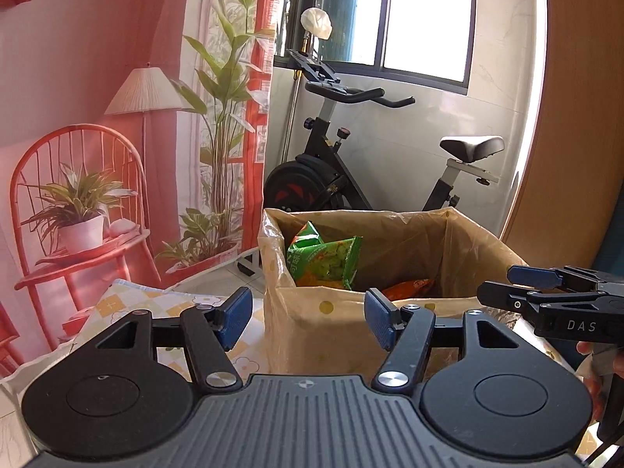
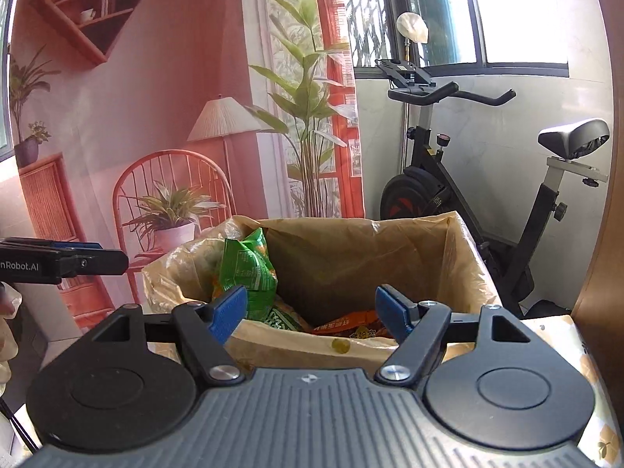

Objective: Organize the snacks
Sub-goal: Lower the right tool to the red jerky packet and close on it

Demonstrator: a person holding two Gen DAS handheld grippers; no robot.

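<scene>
A tan bag-lined box [image 1: 319,323] stands on the table ahead of both grippers; it also shows in the right wrist view [image 2: 351,257]. Inside lie a green snack packet [image 1: 323,259] [image 2: 245,269] leaning at the left and an orange snack packet [image 1: 409,288] [image 2: 351,321] at the bottom. My left gripper [image 1: 308,318] is open and empty just before the box's near wall. My right gripper [image 2: 312,312] is open and empty at the box's near rim. The right gripper also shows at the right of the left wrist view [image 1: 503,284]; the left one shows at the left edge of the right wrist view [image 2: 109,255].
A tablecloth with yellow flowers [image 1: 128,304] covers the table. A black exercise bike [image 1: 351,163] [image 2: 468,179] stands behind the box under a window. A printed red room backdrop [image 1: 97,156] hangs at the left. A wooden panel [image 1: 585,136] rises at the right.
</scene>
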